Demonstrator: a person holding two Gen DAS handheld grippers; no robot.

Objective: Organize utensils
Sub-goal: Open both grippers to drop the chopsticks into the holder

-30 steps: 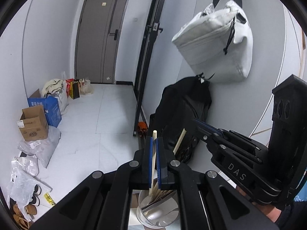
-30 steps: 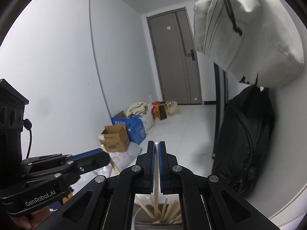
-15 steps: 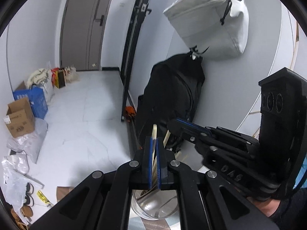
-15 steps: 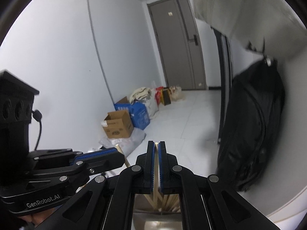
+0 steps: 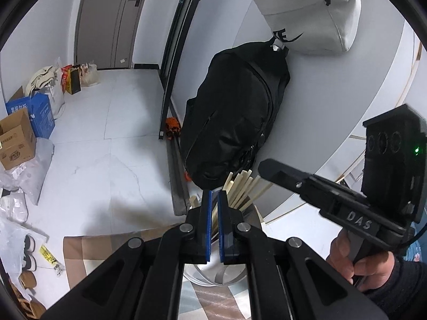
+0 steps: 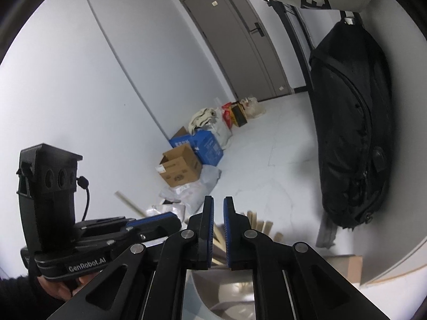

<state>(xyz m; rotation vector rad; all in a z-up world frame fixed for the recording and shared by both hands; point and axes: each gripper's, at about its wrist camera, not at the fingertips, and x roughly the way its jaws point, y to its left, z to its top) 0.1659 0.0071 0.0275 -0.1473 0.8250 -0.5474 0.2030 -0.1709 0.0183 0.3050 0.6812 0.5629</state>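
Observation:
A round steel utensil holder (image 5: 213,276) stands just below both grippers, with several pale wooden chopsticks (image 5: 240,186) leaning out of it; it also shows in the right wrist view (image 6: 226,293). My left gripper (image 5: 215,200) hangs over the holder, its blue pads a narrow gap apart with nothing between them. My right gripper (image 6: 218,208) is slightly open and empty above the chopsticks (image 6: 256,224). In the left wrist view the right gripper (image 5: 269,166) reaches in from the right. In the right wrist view the left gripper (image 6: 152,217) lies at the left, one chopstick (image 6: 128,202) behind it.
A checked cloth (image 5: 106,250) covers the table under the holder. A black backpack (image 5: 234,122) and a white bag (image 5: 307,13) hang on the wall behind. Cardboard boxes (image 6: 181,168) and bags sit on the white floor by the left wall.
Both grippers tipped down toward the holder. Each held a chopstick before; now both have opened a little and the chopsticks stand in the holder.

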